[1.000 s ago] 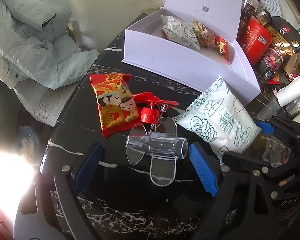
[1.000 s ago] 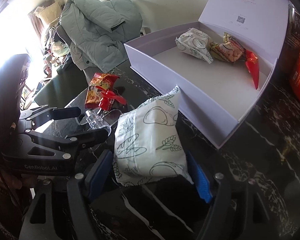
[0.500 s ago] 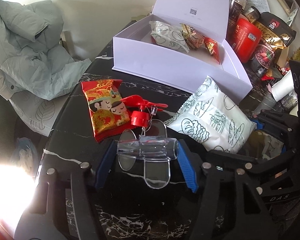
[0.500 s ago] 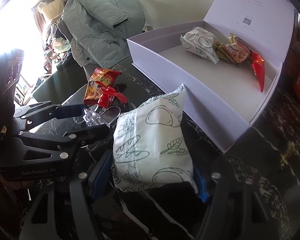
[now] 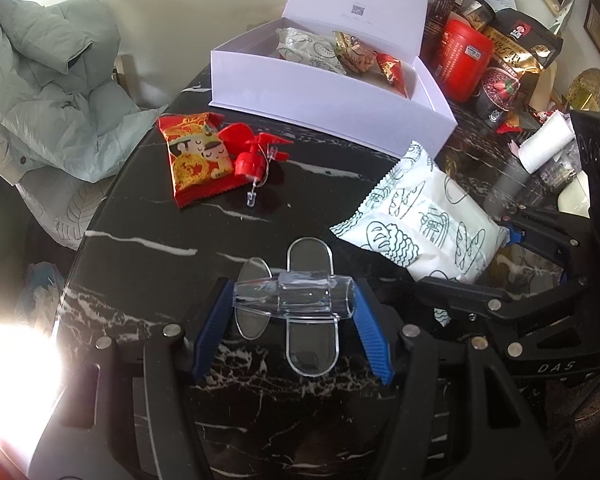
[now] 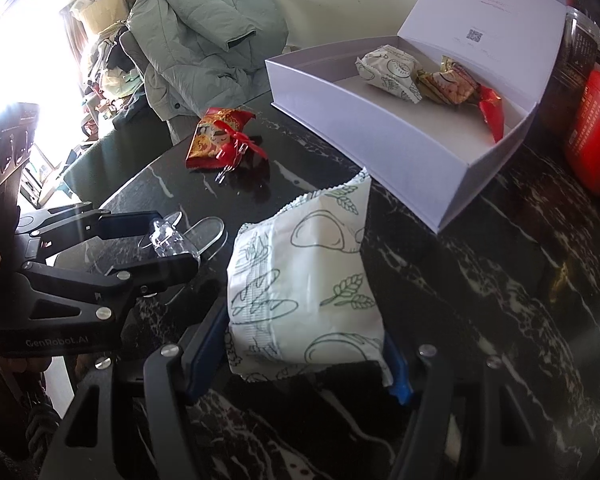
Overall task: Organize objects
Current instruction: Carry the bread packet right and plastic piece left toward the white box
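My left gripper (image 5: 292,300) is shut on a clear plastic toy plane (image 5: 300,276), held crosswise between its blue pads just above the black marble table (image 5: 148,248). A red propeller (image 5: 252,152) lies apart from it, next to a red snack packet (image 5: 192,160). My right gripper (image 6: 304,340) has a white snack bag (image 6: 300,280) with bread drawings between its pads; its jaws are closing and both pads press on the bag's lower end. An open white box (image 6: 380,136) at the back holds three snack packets. In the right wrist view the left gripper (image 6: 168,236) is at the left.
A grey jacket (image 5: 52,92) is draped over a chair beyond the table's left edge. A red canister (image 5: 466,60), dark jars and snack bags crowd the back right beside the box. A white paper roll (image 5: 544,140) lies at the right.
The left gripper went from open to shut on the clear plane and drew it back, away from the red propeller. The right gripper's pads tightened on the white bag.
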Demonstrator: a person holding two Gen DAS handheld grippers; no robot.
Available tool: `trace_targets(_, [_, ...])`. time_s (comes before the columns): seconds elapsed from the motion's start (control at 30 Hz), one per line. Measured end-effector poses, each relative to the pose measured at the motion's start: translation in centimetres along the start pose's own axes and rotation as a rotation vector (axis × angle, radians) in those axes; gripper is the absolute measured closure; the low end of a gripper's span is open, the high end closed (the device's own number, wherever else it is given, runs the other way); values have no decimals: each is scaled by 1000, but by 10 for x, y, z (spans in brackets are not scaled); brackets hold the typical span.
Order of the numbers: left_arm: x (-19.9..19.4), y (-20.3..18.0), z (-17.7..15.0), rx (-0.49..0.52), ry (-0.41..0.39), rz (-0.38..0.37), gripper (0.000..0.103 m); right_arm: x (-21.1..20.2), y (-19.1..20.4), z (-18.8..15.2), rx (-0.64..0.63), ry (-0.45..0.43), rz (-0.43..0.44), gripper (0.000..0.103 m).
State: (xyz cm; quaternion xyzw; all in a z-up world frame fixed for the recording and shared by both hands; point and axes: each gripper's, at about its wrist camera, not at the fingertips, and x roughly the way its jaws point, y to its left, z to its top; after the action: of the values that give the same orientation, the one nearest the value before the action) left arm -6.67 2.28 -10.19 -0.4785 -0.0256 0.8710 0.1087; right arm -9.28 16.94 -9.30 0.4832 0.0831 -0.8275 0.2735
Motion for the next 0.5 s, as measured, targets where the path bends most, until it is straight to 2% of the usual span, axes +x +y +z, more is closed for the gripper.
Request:
trace_targets(0.2, [-10,-13,-20,23,-5,-19,44,-12,7,-22,12,1,14,34])
trace_targets(0.5, [-10,-22,-26,60,-27,22,39,-12,12,-28,-2,-5,-7,30])
